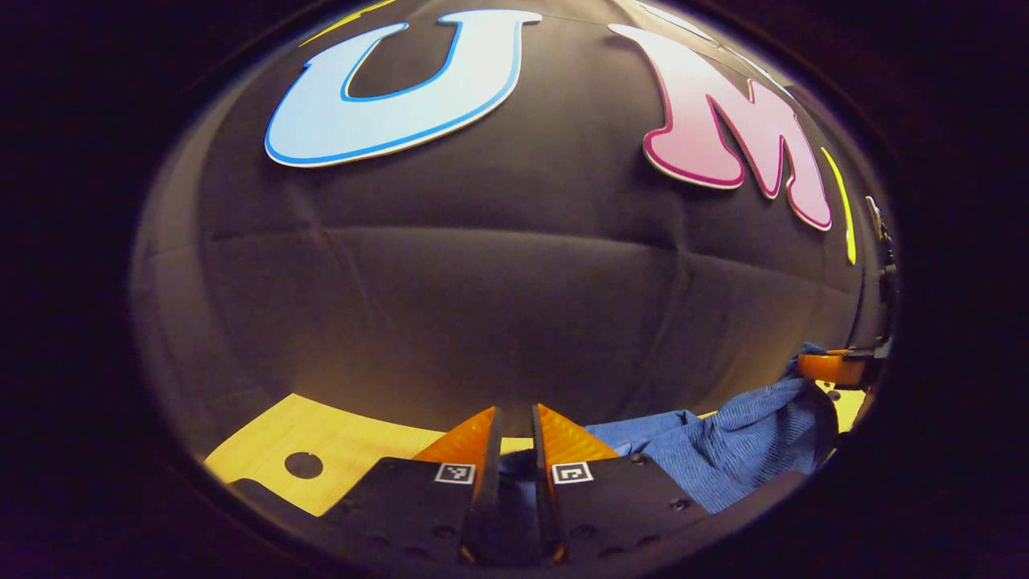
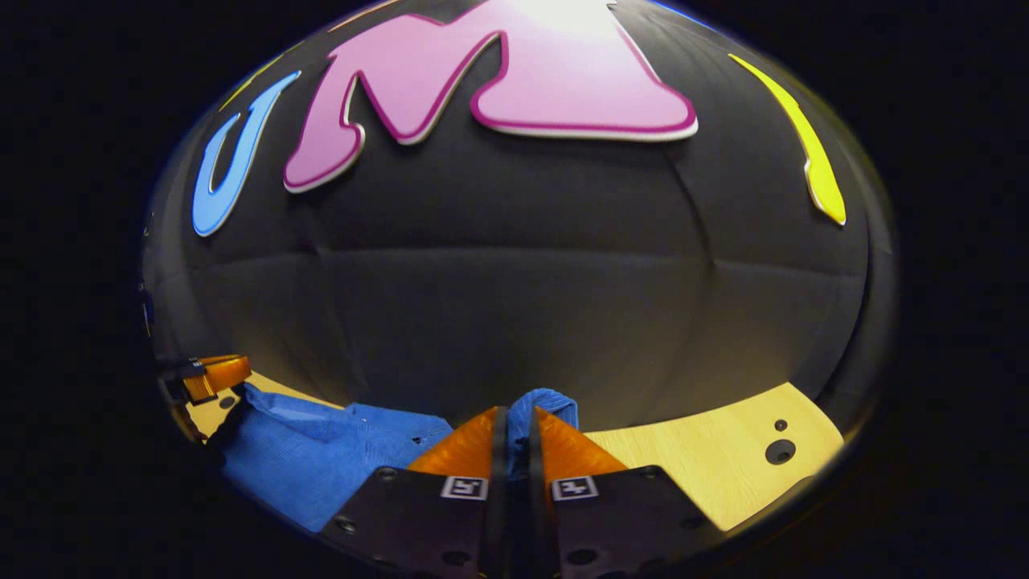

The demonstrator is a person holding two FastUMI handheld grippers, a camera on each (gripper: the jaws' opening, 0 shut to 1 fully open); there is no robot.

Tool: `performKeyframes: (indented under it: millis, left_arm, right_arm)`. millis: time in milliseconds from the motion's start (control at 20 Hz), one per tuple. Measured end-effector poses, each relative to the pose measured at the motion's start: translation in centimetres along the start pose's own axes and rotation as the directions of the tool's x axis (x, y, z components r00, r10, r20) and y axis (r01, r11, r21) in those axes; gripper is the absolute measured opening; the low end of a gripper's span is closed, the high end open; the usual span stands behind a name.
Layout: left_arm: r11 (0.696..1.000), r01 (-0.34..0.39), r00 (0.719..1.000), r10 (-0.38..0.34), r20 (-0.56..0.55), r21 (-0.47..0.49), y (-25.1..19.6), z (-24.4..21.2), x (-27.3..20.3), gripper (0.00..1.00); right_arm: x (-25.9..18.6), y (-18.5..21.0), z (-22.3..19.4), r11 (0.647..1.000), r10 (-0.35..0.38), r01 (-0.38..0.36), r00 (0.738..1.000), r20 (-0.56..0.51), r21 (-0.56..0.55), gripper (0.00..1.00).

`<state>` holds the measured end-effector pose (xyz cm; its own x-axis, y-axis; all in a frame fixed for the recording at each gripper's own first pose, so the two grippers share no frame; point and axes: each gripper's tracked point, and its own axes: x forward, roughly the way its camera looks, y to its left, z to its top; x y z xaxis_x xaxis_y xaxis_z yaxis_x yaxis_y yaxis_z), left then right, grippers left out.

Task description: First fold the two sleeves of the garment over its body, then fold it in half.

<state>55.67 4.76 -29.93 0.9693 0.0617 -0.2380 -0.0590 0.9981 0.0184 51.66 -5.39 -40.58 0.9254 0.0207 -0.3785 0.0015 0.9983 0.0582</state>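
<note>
The blue garment lies bunched on the wooden table and runs off to the right in the left gripper view. My left gripper is shut on an edge of it, with blue cloth showing low between the fingers. In the right gripper view the garment spreads to the left, and a fold of it pokes up between the fingers of my right gripper, which is shut on it. Each view catches the other gripper far off: the right gripper at the right rim, the left gripper at the left rim.
The black booth wall rises close behind the table's far edge. The tabletop has round holes, one at the left and others at the right. Bare wood lies to the right of my right gripper.
</note>
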Motion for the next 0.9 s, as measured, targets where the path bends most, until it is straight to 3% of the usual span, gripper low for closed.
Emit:
performKeyframes:
  millis: [50,200,250,450,650,800,900]
  left_arm:
    - [1.0,0.003,1.0,-0.003,-0.003,0.005,-0.2,-0.1,0.2,0.23]
    - [0.999,-0.01,1.0,0.009,-0.021,-0.051,-0.4,0.0,-1.1,0.84]
    - [0.997,-0.018,0.998,0.014,-0.056,-0.076,-0.6,-0.4,-2.1,0.83]
    - [0.993,-0.025,0.999,0.028,0.02,-0.112,-1.7,1.7,-7.9,0.86]
    - [0.998,0.001,0.991,0.006,0.134,-0.056,-2.9,4.2,-15.9,0.86]
    - [0.997,0.01,0.965,0.01,0.264,-0.071,-3.0,6.9,-22.3,0.84]
    - [0.998,0.045,0.95,-0.03,0.311,-0.04,-3.8,7.7,-26.2,0.83]
  right_arm:
    - [0.2,-0.1,-1.1,1.0,-0.013,0.012,1.0,-0.026,-0.01,0.29]
    - [-1.1,-0.1,-1.2,0.999,-0.016,0.015,1.0,-0.017,-0.047,0.83]
    - [-2.0,-0.1,-0.9,0.999,-0.017,0.017,1.0,0.003,-0.051,1.0]
    - [-7.1,0.0,1.1,0.999,-0.025,0.029,0.995,0.101,-0.033,1.0]
    - [-14.2,0.7,4.2,1.0,-0.017,0.012,0.961,0.275,0.019,1.0]
    - [-19.6,1.6,4.7,1.0,0.005,-0.011,0.944,0.331,0.016,0.98]
    - [-22.9,2.0,4.7,1.0,0.01,-0.01,0.934,0.358,0.0,0.98]
